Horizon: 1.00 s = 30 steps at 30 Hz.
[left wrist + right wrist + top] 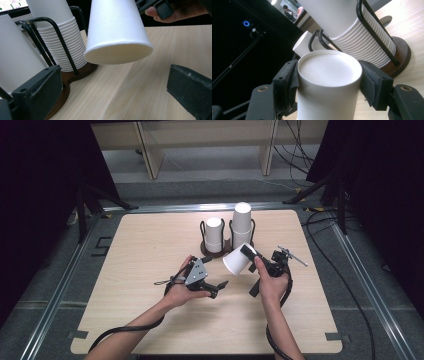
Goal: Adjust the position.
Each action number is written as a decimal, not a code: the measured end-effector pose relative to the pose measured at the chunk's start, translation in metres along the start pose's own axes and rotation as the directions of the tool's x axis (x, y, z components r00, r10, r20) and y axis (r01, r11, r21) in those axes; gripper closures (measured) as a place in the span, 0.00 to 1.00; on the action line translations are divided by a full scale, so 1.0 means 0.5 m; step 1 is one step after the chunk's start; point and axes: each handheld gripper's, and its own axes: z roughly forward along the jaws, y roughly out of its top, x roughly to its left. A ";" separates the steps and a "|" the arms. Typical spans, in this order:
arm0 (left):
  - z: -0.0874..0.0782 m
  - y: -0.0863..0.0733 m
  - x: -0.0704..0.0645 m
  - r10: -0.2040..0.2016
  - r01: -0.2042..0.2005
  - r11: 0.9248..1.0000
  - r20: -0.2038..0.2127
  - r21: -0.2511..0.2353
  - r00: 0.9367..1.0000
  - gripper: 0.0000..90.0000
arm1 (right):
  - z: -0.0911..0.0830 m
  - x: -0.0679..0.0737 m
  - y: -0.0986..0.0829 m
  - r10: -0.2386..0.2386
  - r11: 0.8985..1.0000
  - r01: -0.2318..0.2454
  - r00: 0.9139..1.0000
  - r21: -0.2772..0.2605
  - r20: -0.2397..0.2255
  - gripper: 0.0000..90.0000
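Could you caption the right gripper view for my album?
Right claw grips a white paper cup beside stacked cups.

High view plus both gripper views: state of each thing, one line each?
Held paper cup: clamped, off the table, tilted, mouth toward the left hand-held gripper.
Right hand-held gripper: shut on the cup's closed end.
Left hand-held gripper: open, holding nothing.
Taller cup stack: upside down in its wire holder.
Shorter cup stack: upside down in its holder.

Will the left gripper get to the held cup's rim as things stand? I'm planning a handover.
Probably yes: the left gripper is open, with bare table before the paper cup in the right gripper.
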 end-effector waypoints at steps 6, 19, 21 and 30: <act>0.011 -0.002 0.003 -0.010 0.010 1.000 -0.005 0.007 1.000 0.00 | -0.001 0.001 0.003 -0.003 1.000 0.003 1.000 0.000 -0.004 0.40; 0.032 -0.001 0.005 -0.061 0.061 0.998 0.039 -0.010 0.997 0.00 | 0.005 -0.002 0.000 -0.011 1.000 0.011 1.000 0.003 0.001 0.40; 0.036 0.002 0.005 -0.058 0.058 0.998 0.043 -0.013 0.997 0.00 | 0.007 -0.002 -0.001 -0.010 1.000 0.010 1.000 0.002 -0.004 0.40; 0.050 0.009 0.006 -0.057 0.057 0.998 0.038 -0.015 0.998 0.00 | 0.008 0.001 -0.005 -0.009 1.000 0.009 1.000 0.002 -0.012 0.40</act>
